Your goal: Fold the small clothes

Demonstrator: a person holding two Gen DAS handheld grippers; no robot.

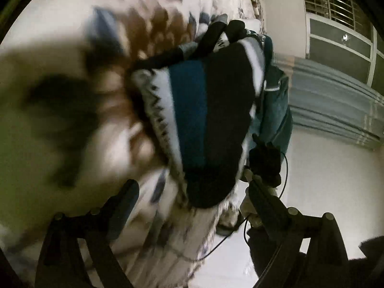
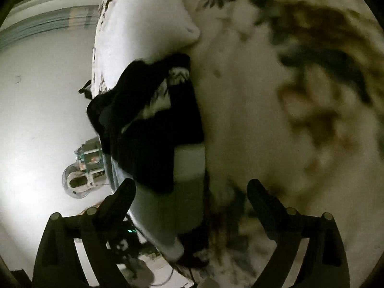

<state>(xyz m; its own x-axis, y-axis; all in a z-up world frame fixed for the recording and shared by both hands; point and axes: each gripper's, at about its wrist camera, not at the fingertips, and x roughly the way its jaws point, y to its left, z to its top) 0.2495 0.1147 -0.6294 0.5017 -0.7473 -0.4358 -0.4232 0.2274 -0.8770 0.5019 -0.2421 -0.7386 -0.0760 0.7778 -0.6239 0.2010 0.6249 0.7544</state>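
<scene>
A folded garment with black, teal and white bands lies on the flowered bedsheet, blurred in the left wrist view. My left gripper is open, its fingers standing either side of the garment's near end without pressing it. In the right wrist view the same dark garment, with a pale band at its near end, lies along the bed's edge. My right gripper is open around that pale end, and its pads are off the cloth. A dark gloved hand shows beside the garment.
A white pillow lies beyond the garment. The bed's edge drops to a pale floor, where a whitish device shows. A grey curtain and barred window stand behind. A thin cable hangs near the bed's edge.
</scene>
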